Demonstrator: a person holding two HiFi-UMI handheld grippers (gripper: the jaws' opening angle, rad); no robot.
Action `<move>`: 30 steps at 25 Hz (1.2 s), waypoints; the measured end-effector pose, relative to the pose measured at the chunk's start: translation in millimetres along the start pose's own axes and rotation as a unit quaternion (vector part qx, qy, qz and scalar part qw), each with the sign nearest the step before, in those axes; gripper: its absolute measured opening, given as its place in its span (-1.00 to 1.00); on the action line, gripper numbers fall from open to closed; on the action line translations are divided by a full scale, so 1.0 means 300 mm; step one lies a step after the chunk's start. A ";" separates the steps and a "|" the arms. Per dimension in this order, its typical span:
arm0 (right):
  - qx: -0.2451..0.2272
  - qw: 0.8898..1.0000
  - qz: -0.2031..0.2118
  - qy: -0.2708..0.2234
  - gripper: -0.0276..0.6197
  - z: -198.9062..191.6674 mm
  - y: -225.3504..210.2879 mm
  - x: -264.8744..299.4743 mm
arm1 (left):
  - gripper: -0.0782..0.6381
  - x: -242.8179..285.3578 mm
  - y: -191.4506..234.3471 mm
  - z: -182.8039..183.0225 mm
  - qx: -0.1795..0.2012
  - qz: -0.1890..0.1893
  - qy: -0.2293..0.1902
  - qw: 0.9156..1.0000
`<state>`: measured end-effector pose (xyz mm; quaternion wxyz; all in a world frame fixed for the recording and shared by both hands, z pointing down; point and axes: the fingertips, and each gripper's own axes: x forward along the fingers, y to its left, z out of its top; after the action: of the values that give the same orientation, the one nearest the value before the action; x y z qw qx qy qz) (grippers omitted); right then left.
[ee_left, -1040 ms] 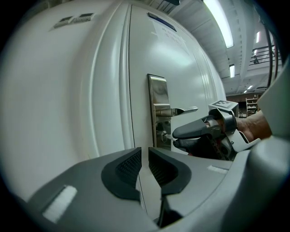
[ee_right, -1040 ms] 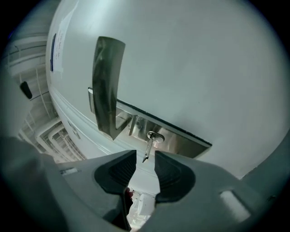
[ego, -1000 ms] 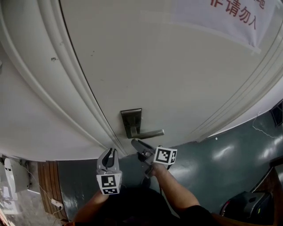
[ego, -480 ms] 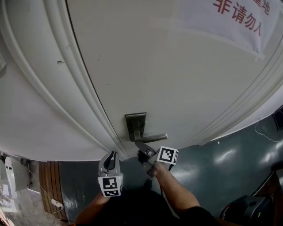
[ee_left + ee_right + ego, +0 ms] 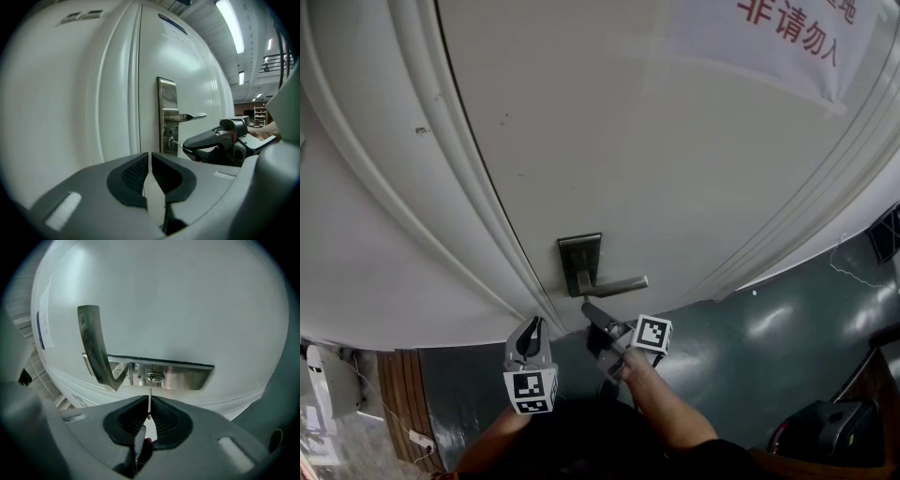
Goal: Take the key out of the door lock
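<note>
A steel lock plate (image 5: 579, 258) with a lever handle (image 5: 619, 284) sits on the white door. The thin key (image 5: 149, 401) sticks out of the keyhole (image 5: 155, 377) below the handle. My right gripper (image 5: 149, 414) points straight at the lock; its jaws have just been closing and the pads now pinch the key's outer end. The left gripper view shows the key (image 5: 177, 143) running from the lock plate (image 5: 167, 117) into the right gripper (image 5: 185, 146). My left gripper (image 5: 150, 161) is shut on nothing and hangs back to the left of the lock, beside the door frame.
A paper notice with red characters (image 5: 787, 37) is taped high on the door. Moulded door frame ribs (image 5: 441, 187) run down the left. Dark green floor (image 5: 787, 328) lies to the right, with a black object (image 5: 825, 436) at the lower right corner.
The right gripper's jaws have gone from wide open to closed around the key, and the gripper has rolled a little. The left gripper has stayed where it was.
</note>
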<state>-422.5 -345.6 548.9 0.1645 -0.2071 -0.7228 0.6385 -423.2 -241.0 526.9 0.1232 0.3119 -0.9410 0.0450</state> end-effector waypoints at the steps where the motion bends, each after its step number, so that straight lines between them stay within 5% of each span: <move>1: 0.000 1.000 0.001 -0.002 -0.87 -0.009 0.001 -0.010 | -0.66 0.002 -0.003 0.001 0.000 -0.004 -0.001 1.000; 9: -0.024 0.999 -0.005 -0.038 -0.87 -0.073 0.056 -0.128 | -0.68 -0.002 -0.069 0.011 -0.001 -0.063 -0.010 0.998; 17: -0.065 0.990 -0.014 -0.122 -0.87 -0.173 0.182 -0.272 | -0.73 -0.089 -0.155 0.057 0.014 -0.156 -0.029 0.987; 25: -0.086 0.969 -0.052 -0.223 -0.87 -0.351 0.244 -0.417 | -0.73 -0.261 -0.258 0.085 0.021 -0.279 -0.044 0.959; 30: -0.118 0.947 -0.110 -0.278 -0.87 -0.455 0.276 -0.545 | -0.73 -0.363 -0.350 0.076 0.022 -0.345 -0.036 0.938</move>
<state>-205.9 -304.1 489.0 0.0007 0.0415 -0.8285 0.5585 -280.8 -266.1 477.3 0.0905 0.6213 -0.7783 0.0096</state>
